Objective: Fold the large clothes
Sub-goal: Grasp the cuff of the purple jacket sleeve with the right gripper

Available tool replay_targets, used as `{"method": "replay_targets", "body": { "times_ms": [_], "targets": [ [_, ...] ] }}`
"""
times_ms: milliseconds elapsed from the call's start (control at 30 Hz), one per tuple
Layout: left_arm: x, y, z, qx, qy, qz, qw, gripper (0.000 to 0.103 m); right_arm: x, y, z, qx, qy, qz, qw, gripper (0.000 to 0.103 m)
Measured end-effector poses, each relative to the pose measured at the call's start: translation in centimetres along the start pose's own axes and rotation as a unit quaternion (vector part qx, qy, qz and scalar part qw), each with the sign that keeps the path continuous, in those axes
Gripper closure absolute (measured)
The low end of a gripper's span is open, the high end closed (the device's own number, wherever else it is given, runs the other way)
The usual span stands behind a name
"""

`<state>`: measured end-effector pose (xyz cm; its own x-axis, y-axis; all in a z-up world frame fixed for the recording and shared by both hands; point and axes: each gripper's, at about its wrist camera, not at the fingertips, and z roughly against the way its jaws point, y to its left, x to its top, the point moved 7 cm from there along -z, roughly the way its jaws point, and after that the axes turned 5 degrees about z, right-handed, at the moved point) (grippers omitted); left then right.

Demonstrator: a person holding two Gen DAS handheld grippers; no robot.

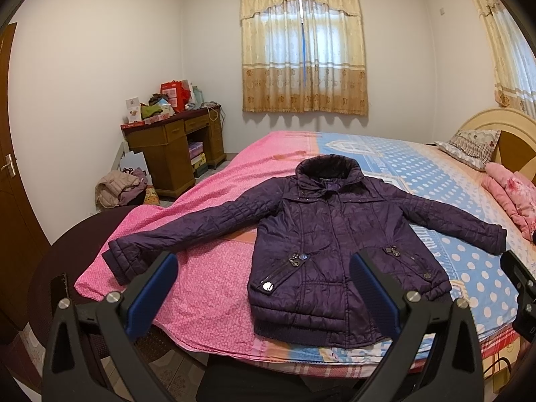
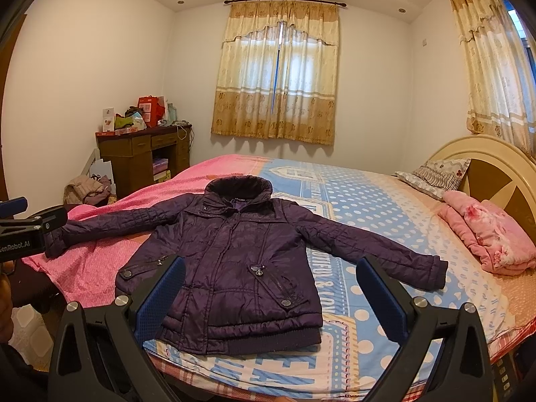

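Observation:
A dark purple quilted jacket (image 1: 321,234) lies flat and face up on the bed (image 1: 207,268), both sleeves spread wide, collar away from me. The right wrist view shows the same jacket (image 2: 234,254) with its hem near the bed's front edge. My left gripper (image 1: 264,268) hovers open above the bed's front edge, over the jacket's lower left corner, holding nothing. My right gripper (image 2: 271,278) is open too, above the hem and right pocket, empty. The left gripper (image 2: 20,227) also shows at the left edge of the right wrist view, near the left cuff.
A folded pink blanket (image 2: 489,234) and a pillow (image 2: 435,176) lie near the headboard on the right. A cluttered wooden desk (image 1: 174,147) stands in the far left corner, with clothes heaped on the floor (image 1: 117,189). A dark chair (image 1: 67,251) sits at the bed's left.

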<state>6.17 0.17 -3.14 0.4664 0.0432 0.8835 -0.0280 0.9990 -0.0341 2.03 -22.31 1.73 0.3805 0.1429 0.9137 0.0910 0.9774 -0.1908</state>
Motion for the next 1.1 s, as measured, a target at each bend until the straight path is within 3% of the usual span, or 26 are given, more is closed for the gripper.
{"method": "replay_targets", "body": {
  "times_ms": [300,433,533,633,833,900,1100],
  "targets": [
    [-0.7,-0.6,-0.9,-0.001,0.01,-0.007,0.9999,0.0,-0.3,-0.1,-0.4,0.006,0.003,-0.004,1.0,0.001],
    [-1.4,-0.9,-2.2,-0.01,0.025,-0.015,0.9995,0.0,-0.6,-0.3,-1.1,0.023,-0.009,-0.013,1.0,0.001],
    [-2.0,-1.5,-3.7,-0.012,0.03,-0.033,0.9989,0.0,-1.4,-1.6,-2.3,0.048,-0.044,-0.059,0.996,0.001],
    [-2.8,-2.2,-6.1,-0.011,0.045,-0.053,0.9975,0.0,-3.2,-2.5,-5.3,0.053,-0.004,-0.073,0.996,0.001],
    [-3.0,-3.5,-11.5,-0.007,0.061,-0.07,0.9957,0.0,-8.4,-6.9,-12.4,0.007,0.098,-0.084,0.992,0.001],
    [-2.6,-4.1,-13.3,0.0,0.059,-0.079,0.9951,0.0,-9.8,-9.7,-14.7,0.017,0.125,-0.118,0.985,0.001],
    [-1.1,-5.5,-18.4,0.006,0.059,-0.087,0.9944,0.0,-12.5,-19.8,-19.5,-0.044,0.158,-0.212,0.963,0.001]
  ]
}}
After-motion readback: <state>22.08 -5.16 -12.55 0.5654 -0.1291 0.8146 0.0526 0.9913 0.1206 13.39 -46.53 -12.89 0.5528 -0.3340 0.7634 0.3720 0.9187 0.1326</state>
